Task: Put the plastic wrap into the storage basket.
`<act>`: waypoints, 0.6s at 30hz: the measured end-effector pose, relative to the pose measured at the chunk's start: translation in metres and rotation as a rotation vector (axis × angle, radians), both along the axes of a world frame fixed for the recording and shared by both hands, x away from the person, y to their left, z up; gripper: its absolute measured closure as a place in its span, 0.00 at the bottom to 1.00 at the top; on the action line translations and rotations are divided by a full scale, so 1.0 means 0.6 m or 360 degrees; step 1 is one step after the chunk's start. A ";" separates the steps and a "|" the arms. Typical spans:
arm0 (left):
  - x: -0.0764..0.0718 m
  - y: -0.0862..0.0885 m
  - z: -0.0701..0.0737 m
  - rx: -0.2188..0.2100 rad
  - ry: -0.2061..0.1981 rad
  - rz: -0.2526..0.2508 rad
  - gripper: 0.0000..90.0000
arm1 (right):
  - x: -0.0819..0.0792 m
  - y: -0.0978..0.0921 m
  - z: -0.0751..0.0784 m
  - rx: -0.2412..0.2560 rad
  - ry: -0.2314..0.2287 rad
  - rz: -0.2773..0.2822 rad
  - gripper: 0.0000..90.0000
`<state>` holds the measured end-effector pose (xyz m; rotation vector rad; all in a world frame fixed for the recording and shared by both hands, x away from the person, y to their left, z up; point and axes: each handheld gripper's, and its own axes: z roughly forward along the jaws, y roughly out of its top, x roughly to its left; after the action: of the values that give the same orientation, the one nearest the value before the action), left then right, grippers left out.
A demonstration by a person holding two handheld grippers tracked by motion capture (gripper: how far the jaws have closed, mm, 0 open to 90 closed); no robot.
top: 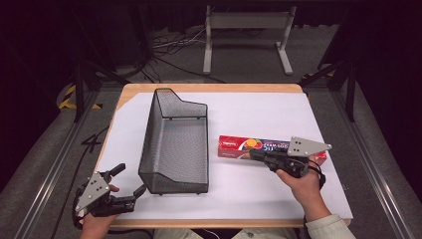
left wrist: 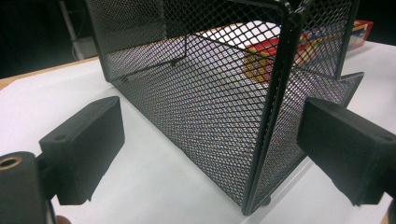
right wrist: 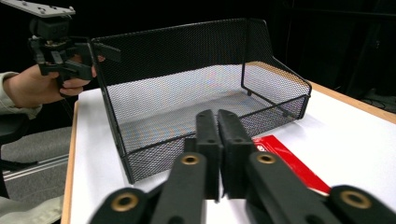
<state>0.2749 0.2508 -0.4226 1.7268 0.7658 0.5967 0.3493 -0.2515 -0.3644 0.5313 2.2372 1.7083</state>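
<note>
Hovering at the table's near left corner, the left gripper [top: 130, 180] has its 2 jaws spread wide toward the black mesh basket [top: 175, 144]. Farther right, the right gripper [top: 255, 155], jaws pressed together, rests over the red foil box [top: 239, 146] lying just beside the basket.

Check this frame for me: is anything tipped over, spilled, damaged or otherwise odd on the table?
Nothing stands out. The black mesh basket sits upright and empty on the white table cover, and the red box lies flat beside it, apparently intact. The right gripper is shut over the box; the left gripper waits open near the basket's corner.
</note>
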 end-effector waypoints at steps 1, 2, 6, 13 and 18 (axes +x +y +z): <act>0.000 0.000 0.000 0.0001 0.0000 0.0000 0.09 | 0.004 0.004 0.000 -0.0017 0.0010 0.0003 1.00; -0.001 0.001 0.000 0.0001 0.0001 0.0000 0.09 | 0.009 0.009 0.000 -0.0030 0.0025 0.0008 1.00; -0.002 0.003 0.000 0.0002 -0.0001 0.0007 0.09 | 0.029 0.030 -0.003 -0.0128 0.0138 0.0070 1.00; -0.003 0.004 -0.001 0.0000 -0.0003 0.0011 0.09 | 0.057 0.057 -0.005 -0.0301 0.0227 0.0076 1.00; -0.002 0.005 -0.001 -0.0003 -0.0002 0.0014 0.09 | 0.075 0.068 -0.015 -0.0388 0.0276 0.0044 1.00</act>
<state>0.2734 0.2536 -0.4234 1.7220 0.7732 0.6034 0.3944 -0.2104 -0.3736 0.6126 2.5395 1.4210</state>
